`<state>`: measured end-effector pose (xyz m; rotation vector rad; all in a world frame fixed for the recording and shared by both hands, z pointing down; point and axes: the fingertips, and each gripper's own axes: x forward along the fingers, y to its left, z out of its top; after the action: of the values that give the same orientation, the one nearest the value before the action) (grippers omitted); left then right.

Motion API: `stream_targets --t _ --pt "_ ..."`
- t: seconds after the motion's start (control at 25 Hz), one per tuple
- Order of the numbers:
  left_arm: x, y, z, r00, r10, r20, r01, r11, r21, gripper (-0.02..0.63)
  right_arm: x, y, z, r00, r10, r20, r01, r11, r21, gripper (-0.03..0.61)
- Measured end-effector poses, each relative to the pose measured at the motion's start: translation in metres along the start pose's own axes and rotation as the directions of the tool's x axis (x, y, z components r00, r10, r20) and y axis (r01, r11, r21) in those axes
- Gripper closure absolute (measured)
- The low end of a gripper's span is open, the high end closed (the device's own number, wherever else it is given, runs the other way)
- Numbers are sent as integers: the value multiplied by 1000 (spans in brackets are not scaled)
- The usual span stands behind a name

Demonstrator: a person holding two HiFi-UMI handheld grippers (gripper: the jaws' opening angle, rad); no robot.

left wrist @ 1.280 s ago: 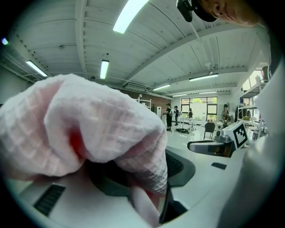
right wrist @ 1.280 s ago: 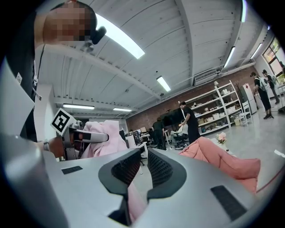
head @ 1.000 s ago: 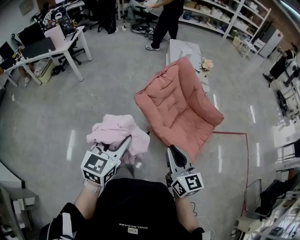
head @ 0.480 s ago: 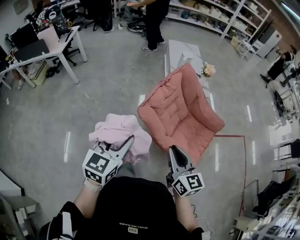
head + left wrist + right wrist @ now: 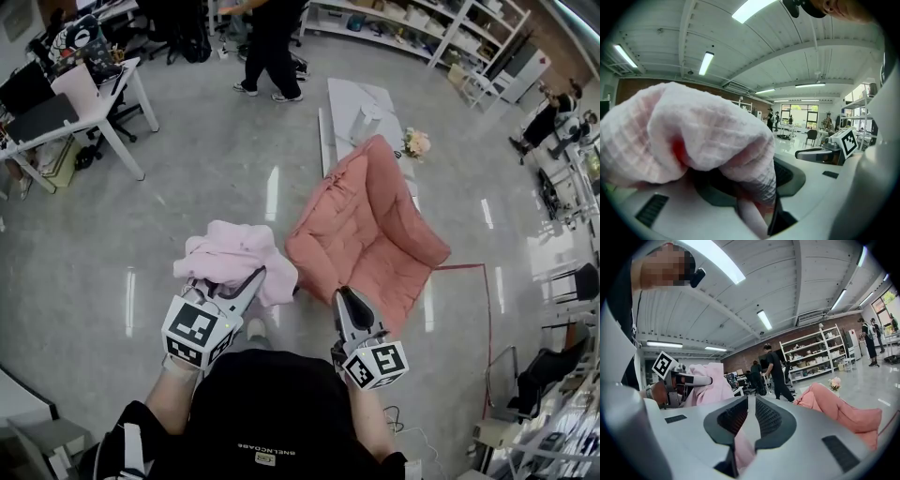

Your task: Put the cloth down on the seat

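Observation:
A crumpled pale pink cloth [image 5: 234, 258] hangs from my left gripper [image 5: 251, 279], whose jaws are shut on a fold of it. In the left gripper view the cloth [image 5: 693, 126] fills most of the picture and hides the fingertips. My right gripper [image 5: 343, 298] is held beside it, jaws drawn together to a thin slit with nothing between them [image 5: 749, 406]. The pink cushioned chair [image 5: 361, 230] stands on the floor just ahead and to the right, its seat bare. From the right gripper view I see the cloth [image 5: 710, 385] at the left and the chair [image 5: 843, 413] at the right.
A low white table [image 5: 361, 103] with a bunch of flowers [image 5: 415, 142] stands behind the chair. A person in black [image 5: 267, 42] walks at the far side. Desks [image 5: 84, 94] are at the left, shelves [image 5: 412, 23] at the back, red floor tape [image 5: 473, 267] at the right.
Both grippers have travelled forward together and the chair now lies closer in front of them. The cloth stays in the left jaws. The person in black has walked to the left.

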<state>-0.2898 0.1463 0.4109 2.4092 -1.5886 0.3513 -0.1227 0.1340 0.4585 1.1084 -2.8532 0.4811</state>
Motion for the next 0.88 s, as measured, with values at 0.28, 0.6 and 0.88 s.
stream_targets --t 0.28,0.6,0.88 --pt "22 37 15 994 -114 -3 114 993 34 422 44 0 7 997 -76 21 76 997 2 511" --pt "52 25 37 957 -289 -24 290 954 82 422 42 -12 2 978 -206 12 206 978 38 511" --pt "97 -48 55 886 -457 -77 464 875 141 422 -1 -57 6 946 -321 39 316 944 93 511"
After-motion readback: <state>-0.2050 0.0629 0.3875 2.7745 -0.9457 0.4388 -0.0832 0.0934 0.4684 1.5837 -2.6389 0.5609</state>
